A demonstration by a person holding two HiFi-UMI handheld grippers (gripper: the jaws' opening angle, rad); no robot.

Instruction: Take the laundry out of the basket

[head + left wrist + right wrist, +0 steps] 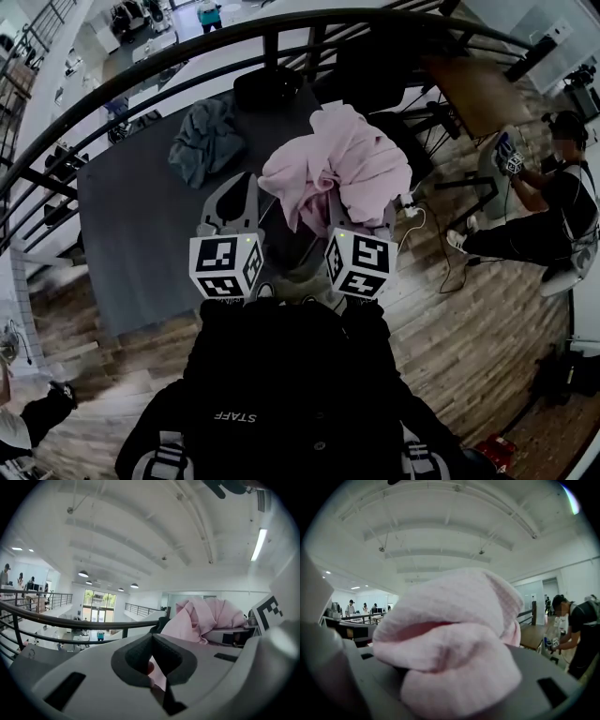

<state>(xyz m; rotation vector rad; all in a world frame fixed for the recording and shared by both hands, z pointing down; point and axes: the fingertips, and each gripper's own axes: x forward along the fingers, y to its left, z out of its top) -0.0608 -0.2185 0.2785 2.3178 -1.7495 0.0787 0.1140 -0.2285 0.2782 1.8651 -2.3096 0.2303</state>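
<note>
Held above the dark tabletop (141, 225): pink garment (337, 164)
My left gripper (152, 662) jaws pinch a thin fold; my right gripper (356, 217) jaws clamp a thick, soft, crumpled bunch.

Crumpled pink garment (342, 164), bunched, held aloft

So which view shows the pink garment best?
Head view: the pink garment shows whole there, held up with its folds hanging. The left gripper view gives only a corner pinched in its jaws and a heap beyond. The right gripper view is filled by cloth bunched over its jaws, with no outline.
</note>
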